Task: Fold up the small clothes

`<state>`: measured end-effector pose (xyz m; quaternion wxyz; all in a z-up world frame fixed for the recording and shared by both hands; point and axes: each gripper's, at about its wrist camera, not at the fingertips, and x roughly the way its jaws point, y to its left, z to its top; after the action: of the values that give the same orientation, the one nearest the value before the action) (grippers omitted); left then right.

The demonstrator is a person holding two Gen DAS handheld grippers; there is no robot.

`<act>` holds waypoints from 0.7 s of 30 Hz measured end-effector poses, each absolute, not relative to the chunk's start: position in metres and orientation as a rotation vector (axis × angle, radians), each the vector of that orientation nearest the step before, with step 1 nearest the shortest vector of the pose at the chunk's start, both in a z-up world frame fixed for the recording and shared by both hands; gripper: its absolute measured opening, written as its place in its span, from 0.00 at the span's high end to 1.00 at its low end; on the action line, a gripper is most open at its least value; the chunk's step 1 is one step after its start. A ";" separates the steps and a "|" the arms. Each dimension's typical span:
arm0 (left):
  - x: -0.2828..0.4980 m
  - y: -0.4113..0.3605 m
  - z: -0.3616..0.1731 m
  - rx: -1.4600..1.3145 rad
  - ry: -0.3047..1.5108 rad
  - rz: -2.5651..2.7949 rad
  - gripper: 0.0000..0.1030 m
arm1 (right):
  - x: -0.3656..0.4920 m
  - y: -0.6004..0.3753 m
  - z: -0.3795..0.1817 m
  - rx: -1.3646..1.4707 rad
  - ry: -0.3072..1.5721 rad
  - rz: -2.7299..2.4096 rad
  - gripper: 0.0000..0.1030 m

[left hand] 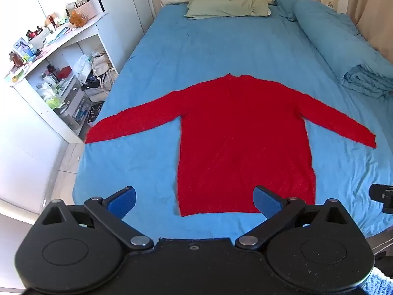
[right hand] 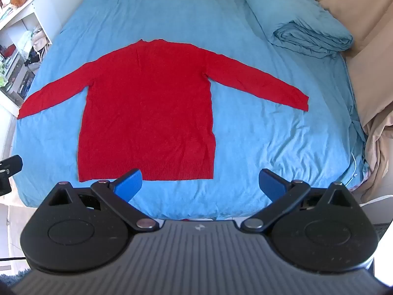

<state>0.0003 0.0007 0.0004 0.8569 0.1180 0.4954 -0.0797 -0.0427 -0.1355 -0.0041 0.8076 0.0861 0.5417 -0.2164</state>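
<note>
The red sweater (right hand: pixel 147 93) is showing a fuzzy, matt knit, with a ribbed band along its hem. The blue bed sheet (left hand: pixel 221 49) is looking like soft matt cloth, lightly creased, and the rolled blue blanket (right hand: pixel 307 24) is matching it. The left claw (left hand: pixel 195 198) is showing matt black plastic arms, dusty in places, with dull metal pivot pins and blue textured pads (left hand: pixel 121 201). The right claw (right hand: pixel 200 184) is looking the same, its grey body ridged. The white shelf unit (left hand: pixel 61 49) is appearing smooth.

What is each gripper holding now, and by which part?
Nothing is held. The left gripper and right gripper are open above the bed's near edge, and the red sweater lies flat, untouched.
</note>
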 end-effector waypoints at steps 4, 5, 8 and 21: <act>0.004 0.005 0.008 0.224 1.033 -0.176 0.00 | -0.042 -0.137 -0.004 0.190 1.162 -0.454 0.00; 0.004 0.009 0.009 0.223 1.022 -0.179 0.00 | -0.042 -0.137 -0.004 0.189 1.162 -0.452 0.00; -0.001 0.008 0.012 0.230 1.007 -0.171 0.00 | -0.043 -0.135 0.001 0.182 1.159 -0.455 0.00; -0.004 0.007 0.013 0.242 1.006 -0.168 0.00 | -0.040 -0.129 0.000 0.174 1.149 -0.461 0.00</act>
<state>-0.0043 0.0074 0.0128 0.8658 0.1156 0.4802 -0.0803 -0.0404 -0.1293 -0.0004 0.8108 0.0817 0.5380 -0.2155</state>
